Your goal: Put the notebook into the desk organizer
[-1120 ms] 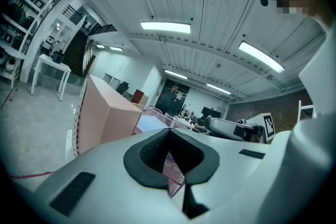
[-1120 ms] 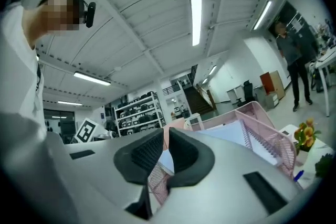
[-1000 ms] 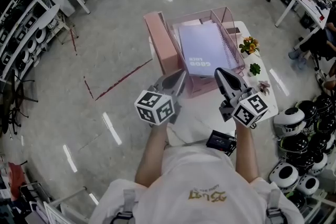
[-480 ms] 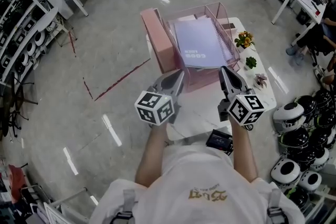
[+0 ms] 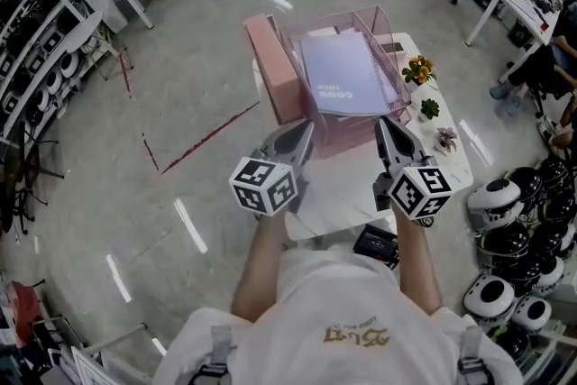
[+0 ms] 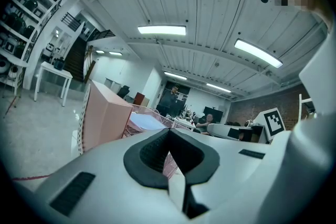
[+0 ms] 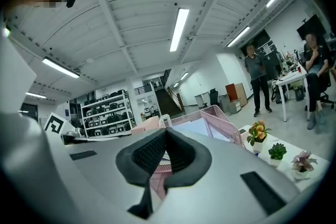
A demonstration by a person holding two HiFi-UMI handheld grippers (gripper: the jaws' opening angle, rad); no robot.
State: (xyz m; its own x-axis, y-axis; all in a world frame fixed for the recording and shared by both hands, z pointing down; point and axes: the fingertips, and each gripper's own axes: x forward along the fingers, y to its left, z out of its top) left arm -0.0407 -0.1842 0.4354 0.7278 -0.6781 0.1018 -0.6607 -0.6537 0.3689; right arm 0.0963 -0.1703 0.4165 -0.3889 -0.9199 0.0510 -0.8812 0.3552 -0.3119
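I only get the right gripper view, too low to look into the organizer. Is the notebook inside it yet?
Observer: Yes, the head view shows the notebook lying cover up in the pink mesh organizer.
Operator: What about my other side, anything held?
Observer: No; the left gripper shows its jaws together in its own view, nothing between them.
Operator: Anything lying close to me?
Observer: A small black device lies at the table's near edge.

Three small potted plants (image 5: pixel 431 108) along the white table (image 5: pixel 338 194) edge, white helmets (image 5: pixel 491 297) beside it
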